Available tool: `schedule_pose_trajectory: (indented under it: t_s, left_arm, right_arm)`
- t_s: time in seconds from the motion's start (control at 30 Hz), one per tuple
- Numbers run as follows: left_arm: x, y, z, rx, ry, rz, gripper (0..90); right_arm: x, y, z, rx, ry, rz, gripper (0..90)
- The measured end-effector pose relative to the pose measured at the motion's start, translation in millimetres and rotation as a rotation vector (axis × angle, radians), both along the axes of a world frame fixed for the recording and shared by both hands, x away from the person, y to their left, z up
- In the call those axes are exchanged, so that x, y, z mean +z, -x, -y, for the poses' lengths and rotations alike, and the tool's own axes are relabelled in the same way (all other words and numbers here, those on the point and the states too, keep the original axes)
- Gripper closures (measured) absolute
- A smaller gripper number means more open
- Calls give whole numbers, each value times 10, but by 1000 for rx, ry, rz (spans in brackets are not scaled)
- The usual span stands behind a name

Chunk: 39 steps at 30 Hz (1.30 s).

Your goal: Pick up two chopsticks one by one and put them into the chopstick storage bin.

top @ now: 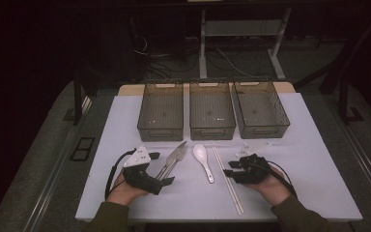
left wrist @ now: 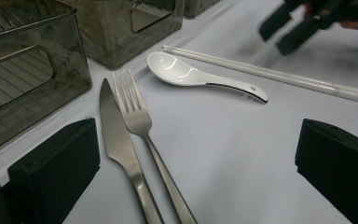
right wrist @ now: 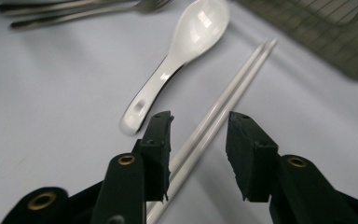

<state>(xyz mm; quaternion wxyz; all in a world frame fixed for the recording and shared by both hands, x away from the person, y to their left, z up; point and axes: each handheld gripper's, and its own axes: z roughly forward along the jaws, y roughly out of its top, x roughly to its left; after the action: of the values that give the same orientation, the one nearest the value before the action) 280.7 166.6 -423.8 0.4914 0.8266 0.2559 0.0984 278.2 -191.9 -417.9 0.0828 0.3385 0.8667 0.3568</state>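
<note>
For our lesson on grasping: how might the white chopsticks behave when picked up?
The chopsticks look stiff, thin and glossy, so they are probably slippery. Two loose sticks lie side by side and may separate or roll. Lying flat on the table, they offer little height to grip.

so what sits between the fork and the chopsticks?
The white spoon, lying alone on the white table between the fork and the chopsticks, touching neither. The high view and the left gripper view show it.
</note>
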Motion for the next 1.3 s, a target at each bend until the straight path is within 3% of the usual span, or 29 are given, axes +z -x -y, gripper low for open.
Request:
schedule_pose_trajectory:
  t_s: [0.3,0.5,0.9,1.1,1.3]
  left_arm:
    - [-9,-4,2,1,-11,-5,0]
    - [-13,-6,2,0,-16,-7,0]
    - [-15,-6,-1,1,-14,-6,0]
    - [-12,-5,-5,1,-15,-6,0]
    - [-12,-4,-3,1,-14,-5,0]
  right_arm:
    - [-77,430,237,10,-8,-43,701]
    - [-132,600,230,38,6,-64,723]
    - [-190,634,185,54,52,-85,750]
    - [-183,612,236,35,95,-57,766]
    - [-183,591,261,31,110,-59,763]
